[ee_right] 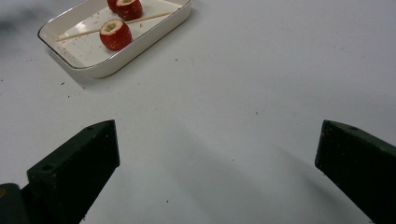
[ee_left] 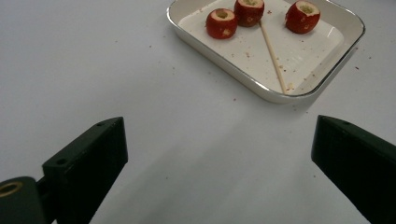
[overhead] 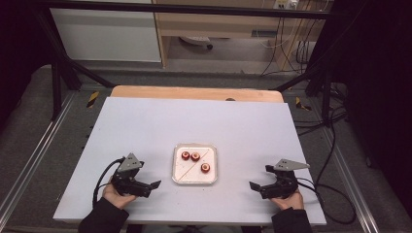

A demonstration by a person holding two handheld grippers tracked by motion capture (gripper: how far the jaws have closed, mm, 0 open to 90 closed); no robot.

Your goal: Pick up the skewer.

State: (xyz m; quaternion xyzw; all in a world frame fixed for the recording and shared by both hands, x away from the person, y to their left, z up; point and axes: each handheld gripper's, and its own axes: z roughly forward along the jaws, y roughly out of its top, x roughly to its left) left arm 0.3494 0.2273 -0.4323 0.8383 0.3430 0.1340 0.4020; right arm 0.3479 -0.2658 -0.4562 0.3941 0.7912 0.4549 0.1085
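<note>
White tabletop (overhead: 145, 126): your left gripper (overhead: 154, 184) and right gripper (overhead: 253, 186) rest wide apart, empty, flanking a tray (overhead: 176, 167) holding 3 cored red fruits (overhead: 205, 168) and 1 skewer (overhead: 192, 166); pinch carelessly and round fruit may roll away.

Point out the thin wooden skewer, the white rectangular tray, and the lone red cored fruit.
thin wooden skewer (ee_left: 272, 56), left gripper view, mid-shaft.
white rectangular tray (ee_left: 219, 59), left gripper view, near rim.
lone red cored fruit (ee_left: 302, 17), left gripper view, red side.
</note>
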